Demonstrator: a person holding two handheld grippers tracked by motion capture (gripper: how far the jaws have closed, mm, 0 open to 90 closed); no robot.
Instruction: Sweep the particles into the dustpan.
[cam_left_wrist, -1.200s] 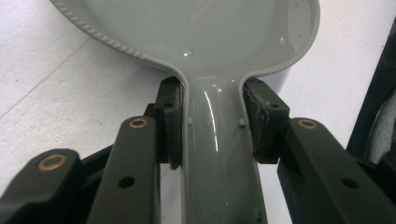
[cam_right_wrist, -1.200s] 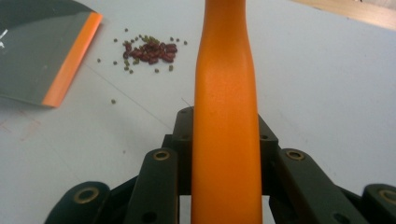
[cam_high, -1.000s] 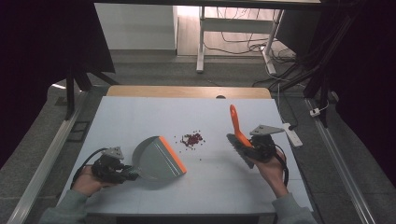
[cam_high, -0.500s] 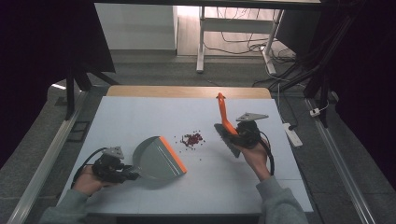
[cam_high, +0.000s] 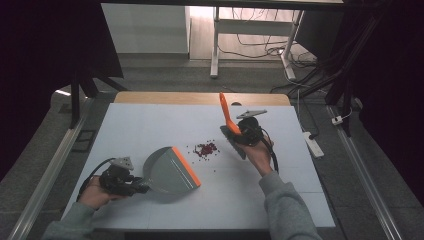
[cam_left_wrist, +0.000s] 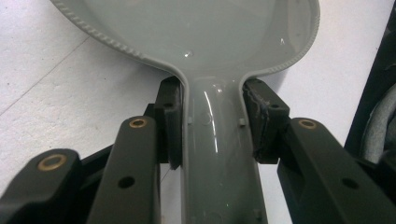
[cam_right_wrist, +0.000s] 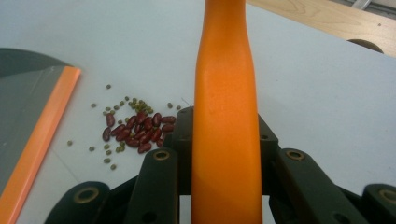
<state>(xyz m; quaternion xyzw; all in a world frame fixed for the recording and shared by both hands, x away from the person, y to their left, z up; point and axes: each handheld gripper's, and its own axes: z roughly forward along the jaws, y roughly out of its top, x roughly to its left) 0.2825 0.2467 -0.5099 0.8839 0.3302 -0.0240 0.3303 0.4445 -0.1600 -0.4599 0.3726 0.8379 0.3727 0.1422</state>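
A grey dustpan (cam_high: 167, 170) with an orange front lip (cam_high: 186, 166) rests on the white table at the lower left; my left gripper (cam_high: 137, 187) is shut on its handle (cam_left_wrist: 218, 158), one pad on each side. A small heap of red beans (cam_high: 206, 149) with tiny green ones lies just right of the lip, also in the right gripper view as beans (cam_right_wrist: 137, 130). My right gripper (cam_high: 239, 134) is shut on the orange handle (cam_right_wrist: 226, 116) of a hand brush (cam_high: 226, 114), held right of the beans with the handle pointing up and away.
The white table top (cam_high: 150, 125) has a wooden strip (cam_high: 200, 98) along its far edge. A white power strip (cam_high: 313, 142) lies off the right side. Metal frame legs and cables stand on the floor beyond the table.
My right gripper has carried the brush leftward from the table's right part to just right of the beans. The left gripper and dustpan have stayed put.
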